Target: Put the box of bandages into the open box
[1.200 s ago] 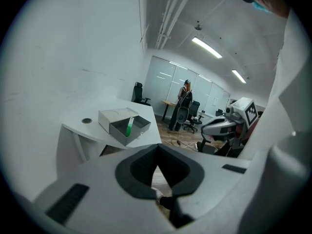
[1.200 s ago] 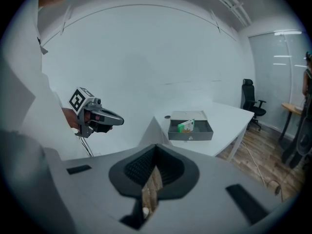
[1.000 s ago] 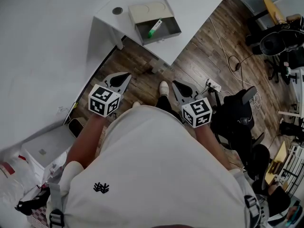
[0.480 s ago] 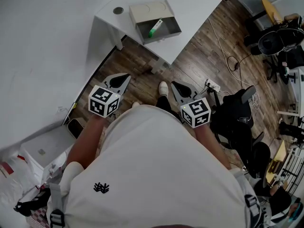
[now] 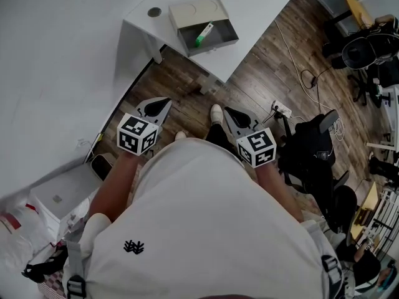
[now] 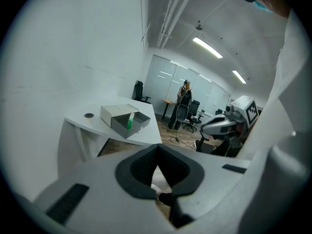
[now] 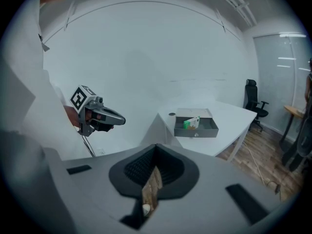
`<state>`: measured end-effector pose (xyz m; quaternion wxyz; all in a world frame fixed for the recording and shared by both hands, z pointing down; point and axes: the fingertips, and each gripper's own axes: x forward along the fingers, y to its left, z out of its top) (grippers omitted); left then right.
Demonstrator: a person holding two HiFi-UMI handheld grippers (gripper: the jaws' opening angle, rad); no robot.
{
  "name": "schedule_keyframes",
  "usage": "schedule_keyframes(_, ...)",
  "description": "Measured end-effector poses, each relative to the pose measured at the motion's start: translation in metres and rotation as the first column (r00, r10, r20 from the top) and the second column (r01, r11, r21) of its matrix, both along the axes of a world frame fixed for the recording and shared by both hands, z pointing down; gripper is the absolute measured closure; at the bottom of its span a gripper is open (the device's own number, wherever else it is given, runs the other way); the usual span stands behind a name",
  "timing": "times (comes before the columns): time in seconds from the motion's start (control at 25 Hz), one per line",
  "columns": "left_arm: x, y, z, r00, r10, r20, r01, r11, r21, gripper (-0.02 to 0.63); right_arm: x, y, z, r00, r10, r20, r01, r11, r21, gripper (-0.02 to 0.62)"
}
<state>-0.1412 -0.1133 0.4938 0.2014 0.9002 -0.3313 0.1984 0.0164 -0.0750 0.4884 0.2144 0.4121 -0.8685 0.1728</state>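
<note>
The green and white box of bandages [image 5: 203,35] leans inside the open grey box [image 5: 209,47] on the white table [image 5: 255,5], far ahead of me. Both grippers hang close to my body over the wooden floor, well short of the table. My left gripper [image 5: 165,102] is shut with nothing in it, and so is my right gripper [image 5: 229,111]. The left gripper view shows its shut jaws [image 6: 157,147] below the grey box [image 6: 122,126] and the bandages [image 6: 129,121]. In the right gripper view the shut jaws [image 7: 156,148] point toward the same box [image 7: 197,131] with the bandages [image 7: 191,123].
A round cable hole [image 5: 154,12] sits in the table beside the box. A power strip [image 5: 280,111] and cables lie on the floor at right, near a black chair [image 5: 312,151]. A white wall runs along the left. A person [image 6: 185,94] stands far off among office chairs.
</note>
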Motion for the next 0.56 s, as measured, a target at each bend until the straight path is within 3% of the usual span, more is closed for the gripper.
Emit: schedule_keyframes(0.56,0.025,-0.029,0.007,0.999,-0.046,0.024,0.046,0.999,-0.026,0.600,0.029,-0.034,0.007,1.000,-0.019,0.025,0.019,1.000,-0.023,0.589)
